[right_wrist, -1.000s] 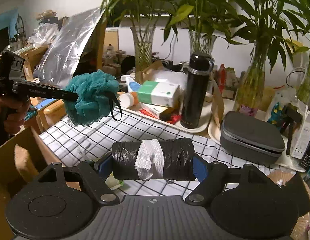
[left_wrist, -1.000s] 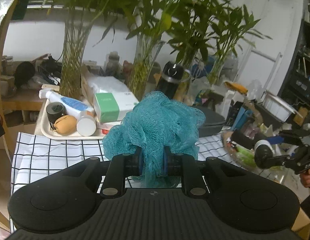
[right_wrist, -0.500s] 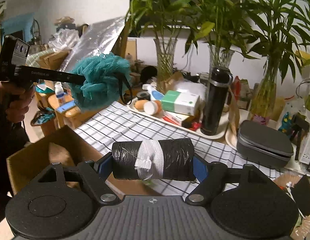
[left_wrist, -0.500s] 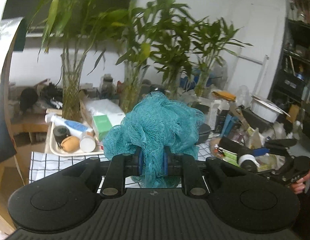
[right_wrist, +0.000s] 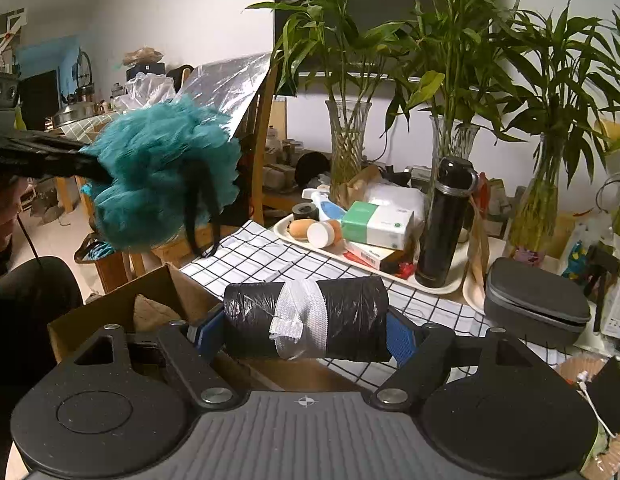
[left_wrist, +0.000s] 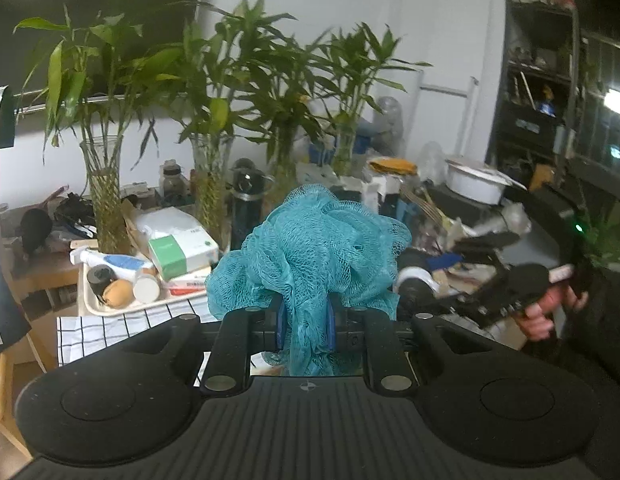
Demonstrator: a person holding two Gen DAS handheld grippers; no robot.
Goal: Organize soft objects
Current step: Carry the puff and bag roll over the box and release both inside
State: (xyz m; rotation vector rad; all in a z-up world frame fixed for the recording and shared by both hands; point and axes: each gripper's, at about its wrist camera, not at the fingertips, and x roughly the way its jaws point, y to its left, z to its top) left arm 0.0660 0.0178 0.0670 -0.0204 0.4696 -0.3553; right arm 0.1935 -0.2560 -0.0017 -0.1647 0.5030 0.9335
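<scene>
Left wrist view: clutter first. Beyond and left of the left gripper [left_wrist: 305, 330] sits a cream tray [left_wrist: 94, 309] on a checked tablecloth [left_wrist: 85, 334], carrying a green-and-white box [left_wrist: 181, 249], a white spray bottle [left_wrist: 109, 261] and a brown egg-shaped thing [left_wrist: 118, 292]. Behind them stand glass vases of bamboo [left_wrist: 105, 196] and a black flask [left_wrist: 245, 208]. Far right, a hand [left_wrist: 548, 310] grips the right gripper [left_wrist: 420, 292], partly blurred, with a dark roll between its fingers. Teal mesh bath pouf [left_wrist: 314, 248] fills the centre and hides what lies straight ahead. Left tongs clenched narrow on the pouf's lower bunch, blue pads [left_wrist: 281, 328] pressing both sides; the bulk billows above the fingertips.

Right wrist view: ahead and right, same tray [right_wrist: 450, 288], black flask [right_wrist: 446, 220], green-and-white box [right_wrist: 378, 224], bamboo vases [right_wrist: 348, 140]; a grey zip case [right_wrist: 538, 304] far right. Below and left of the tongs, an open cardboard box [right_wrist: 121, 308] with something tan inside. Upper left, left gripper [right_wrist: 91, 168] holds the pouf [right_wrist: 161, 176] in the air, black cord loop dangling, above and beyond the box. Right gripper [right_wrist: 305, 330] spread wide, grasping a black bag roll [right_wrist: 350, 316] banded with white tape, end to end between the blue pads [right_wrist: 402, 336].
</scene>
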